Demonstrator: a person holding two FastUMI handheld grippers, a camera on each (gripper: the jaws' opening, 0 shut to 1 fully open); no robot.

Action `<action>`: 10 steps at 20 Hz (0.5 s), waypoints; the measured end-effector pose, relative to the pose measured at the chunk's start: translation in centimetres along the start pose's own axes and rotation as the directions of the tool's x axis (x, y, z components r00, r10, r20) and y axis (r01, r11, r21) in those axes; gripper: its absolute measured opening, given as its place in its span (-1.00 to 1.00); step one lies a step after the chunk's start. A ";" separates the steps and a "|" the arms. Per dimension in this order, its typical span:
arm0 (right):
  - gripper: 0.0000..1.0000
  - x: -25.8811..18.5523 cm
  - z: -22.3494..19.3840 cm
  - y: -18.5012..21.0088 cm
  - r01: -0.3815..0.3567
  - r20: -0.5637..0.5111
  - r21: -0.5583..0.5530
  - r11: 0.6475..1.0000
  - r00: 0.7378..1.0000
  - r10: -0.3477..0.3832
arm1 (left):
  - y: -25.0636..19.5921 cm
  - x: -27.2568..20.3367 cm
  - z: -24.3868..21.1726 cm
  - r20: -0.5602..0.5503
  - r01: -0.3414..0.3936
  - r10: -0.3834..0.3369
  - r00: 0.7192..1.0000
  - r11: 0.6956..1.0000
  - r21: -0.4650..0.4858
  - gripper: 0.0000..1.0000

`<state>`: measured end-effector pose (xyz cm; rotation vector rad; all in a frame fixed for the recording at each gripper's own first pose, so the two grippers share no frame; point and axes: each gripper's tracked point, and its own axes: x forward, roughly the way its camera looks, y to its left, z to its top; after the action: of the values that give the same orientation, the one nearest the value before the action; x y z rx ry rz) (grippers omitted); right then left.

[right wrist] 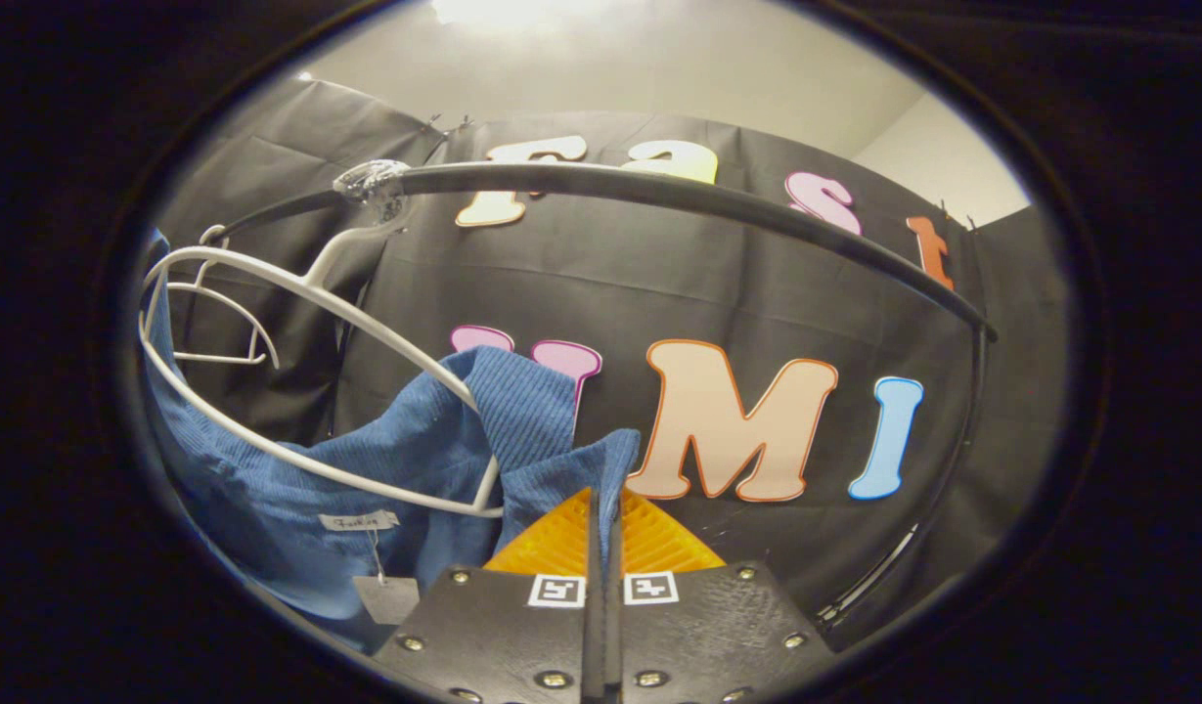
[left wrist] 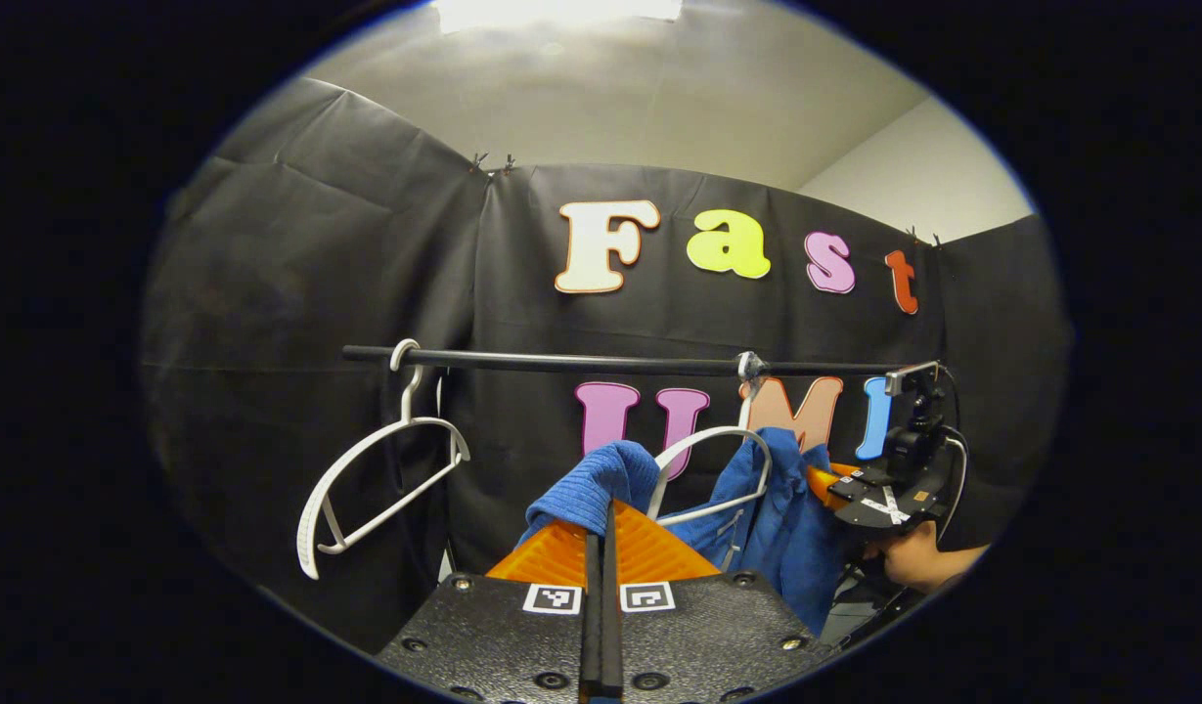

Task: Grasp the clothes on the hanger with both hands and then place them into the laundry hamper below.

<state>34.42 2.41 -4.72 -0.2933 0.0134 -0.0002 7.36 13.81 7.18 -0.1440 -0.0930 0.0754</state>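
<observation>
A blue garment [left wrist: 786,518] hangs on a white hanger [left wrist: 710,460] from the black rail [left wrist: 581,363]. My left gripper [left wrist: 601,506] is shut, with a fold of the garment's left shoulder bunched over its tips. To the right, my right gripper [left wrist: 823,481] presses into the garment's other side, a hand [left wrist: 918,559] behind it. In the right gripper view the right gripper [right wrist: 601,497] is shut on a blue fold of the garment [right wrist: 415,460], just right of the hanger's [right wrist: 297,288] lower end. The garment has slipped partly off the hanger's right arm.
An empty white hanger [left wrist: 380,484] hangs at the rail's left end. A paper tag [right wrist: 385,597] dangles from the garment's collar label. The rail [right wrist: 679,192] arcs overhead and bends down into an upright post [right wrist: 962,430] at the right. Black cloth walls stand behind.
</observation>
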 end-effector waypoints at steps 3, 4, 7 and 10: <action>-0.99 0.6 -0.1 -0.1 0.001 -0.007 0.003 1.000 1.000 -0.001 | 0.7 0.9 0.1 0.009 -0.015 0.015 1.000 1.000 -0.011 -0.99; -0.99 0.9 -0.1 -0.2 0.003 -0.009 0.007 1.000 1.000 -0.002 | 1.1 1.4 0.2 0.017 -0.020 0.020 1.000 1.000 -0.012 -0.99; -0.99 1.9 0.0 -0.5 0.005 -0.013 0.015 1.000 1.000 -0.005 | 2.3 2.6 0.7 0.036 -0.044 0.044 0.998 0.999 -0.002 -0.99; -0.99 2.8 -0.3 -0.7 0.010 -0.020 0.007 1.000 1.000 -0.010 | 3.7 3.7 1.8 0.071 -0.065 0.065 0.995 0.998 -0.001 -0.99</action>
<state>37.18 1.60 -4.86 -0.2862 0.0316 -0.0130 10.59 18.01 8.72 -0.1435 -0.1588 0.1454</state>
